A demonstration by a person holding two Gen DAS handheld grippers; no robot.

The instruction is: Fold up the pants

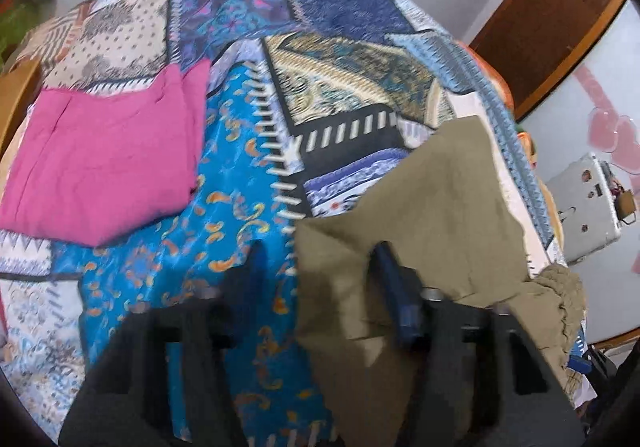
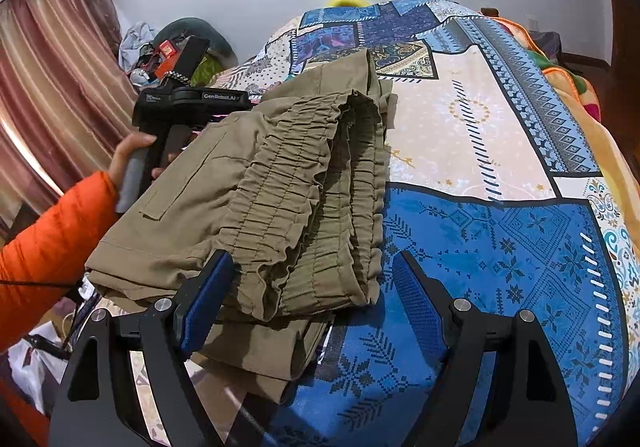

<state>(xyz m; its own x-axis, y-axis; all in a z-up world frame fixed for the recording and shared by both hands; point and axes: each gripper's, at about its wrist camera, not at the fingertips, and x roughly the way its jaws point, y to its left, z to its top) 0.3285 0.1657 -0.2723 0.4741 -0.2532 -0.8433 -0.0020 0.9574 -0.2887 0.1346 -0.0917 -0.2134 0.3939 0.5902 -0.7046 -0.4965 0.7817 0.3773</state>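
Observation:
Olive-khaki pants [image 2: 280, 199] lie folded on the patchwork bedspread [image 2: 480, 135], with the gathered elastic waistband [image 2: 320, 215] on top and facing me. My right gripper [image 2: 316, 283] is open, its blue pads either side of the waistband's near edge, holding nothing. In the left wrist view the pants [image 1: 432, 215] lie at the lower right. My left gripper [image 1: 320, 267] is open, low over the pants' left edge, with one finger over the bedspread and one over the khaki cloth. The left gripper's body [image 2: 188, 103] shows beyond the pants in the right wrist view.
A folded magenta garment [image 1: 104, 163] lies on the bedspread [image 1: 248, 175] to the left of the pants. A cluttered pile [image 2: 168, 51] and a curtain [image 2: 52, 79] stand left of the bed. A white device [image 1: 588, 203] sits off the bed's right side.

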